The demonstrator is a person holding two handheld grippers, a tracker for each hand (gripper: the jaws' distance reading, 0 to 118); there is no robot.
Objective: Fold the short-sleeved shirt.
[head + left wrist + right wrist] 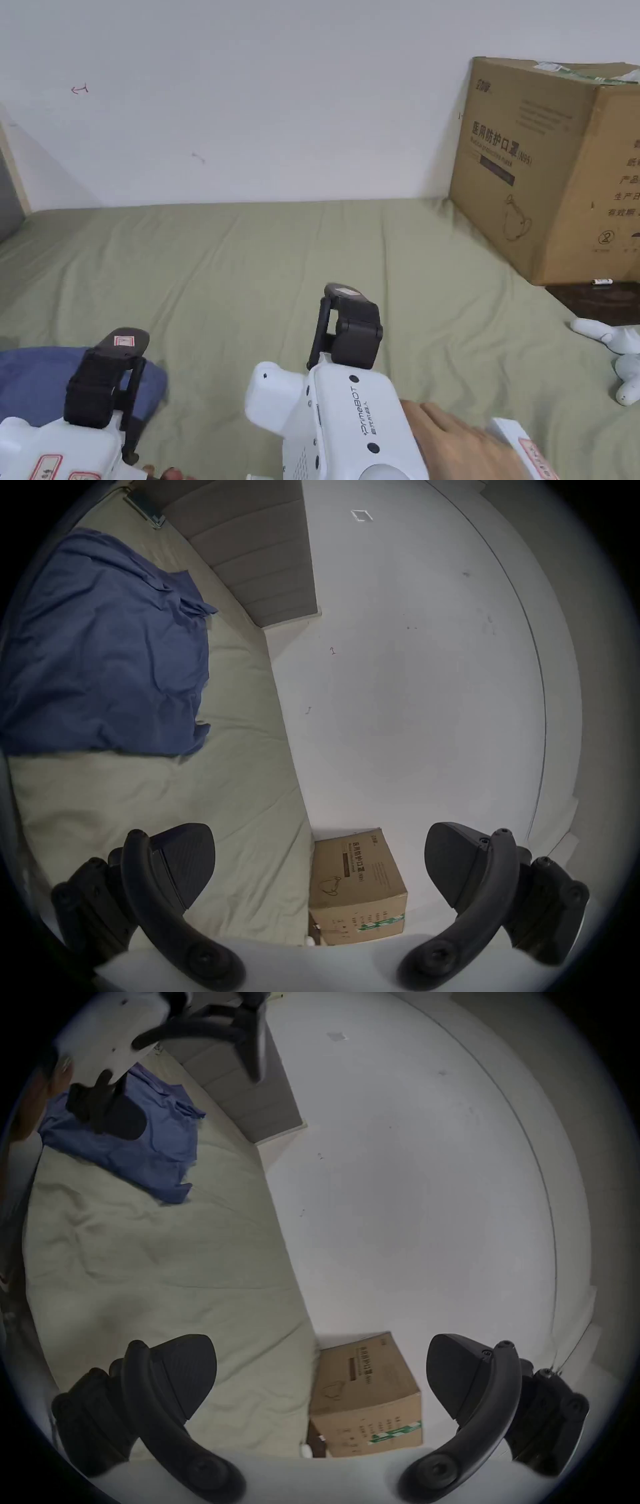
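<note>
A crumpled blue short-sleeved shirt lies on the green bed sheet at the lower left of the head view. My left gripper hovers over the shirt's right edge, jaws spread wide and holding nothing. In the left gripper view the shirt lies at the upper left, well away from the open left gripper. My right gripper is held by a hand over bare sheet, right of the shirt. The right gripper is open and empty, and its view has the shirt far off under one left finger.
A large cardboard box stands at the bed's right end against the white wall. A white plush toy lies at the right edge. A grey padded headboard rises beyond the shirt. Wide bare sheet stretches between the shirt and the box.
</note>
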